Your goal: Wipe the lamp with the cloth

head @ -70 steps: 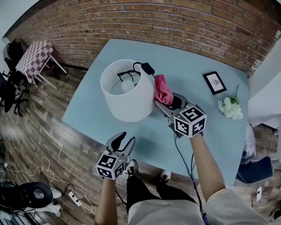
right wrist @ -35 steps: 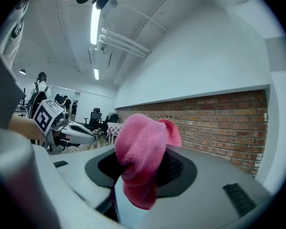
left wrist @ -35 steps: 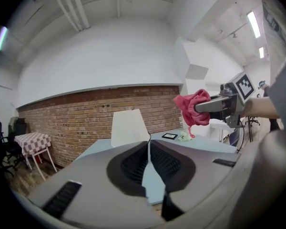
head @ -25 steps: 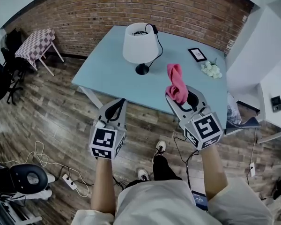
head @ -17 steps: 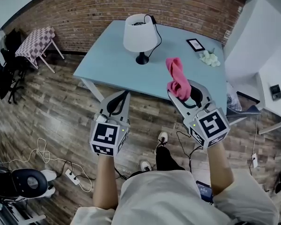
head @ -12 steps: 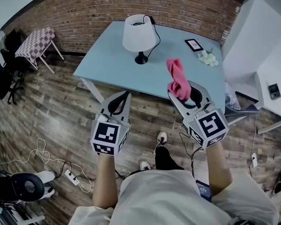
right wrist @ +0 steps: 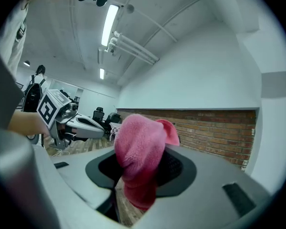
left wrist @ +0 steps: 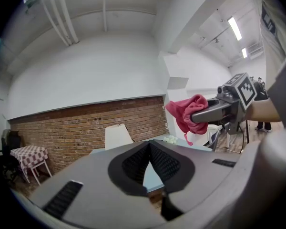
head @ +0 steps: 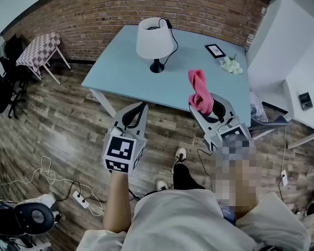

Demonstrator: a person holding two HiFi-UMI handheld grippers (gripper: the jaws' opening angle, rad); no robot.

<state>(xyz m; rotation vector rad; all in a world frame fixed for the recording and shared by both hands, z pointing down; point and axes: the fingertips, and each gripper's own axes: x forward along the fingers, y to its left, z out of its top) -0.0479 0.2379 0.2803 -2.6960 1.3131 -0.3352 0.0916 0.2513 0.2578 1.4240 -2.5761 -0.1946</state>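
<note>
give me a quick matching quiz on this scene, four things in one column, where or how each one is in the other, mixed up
1. white-shaded table lamp
2. pink fluffy cloth
3. small black-framed picture
4. left tongs

A. shut, nothing between them
B. next to the white flowers
C. clamped in the right tongs
D. standing upright near the far edge of the blue table

Pairs: 1-D, 2-C, 3-B, 4-A

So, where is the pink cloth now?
Head view, right of centre: the pink cloth is clamped in the jaws of the right gripper, well apart from the lamp on the table.
</note>
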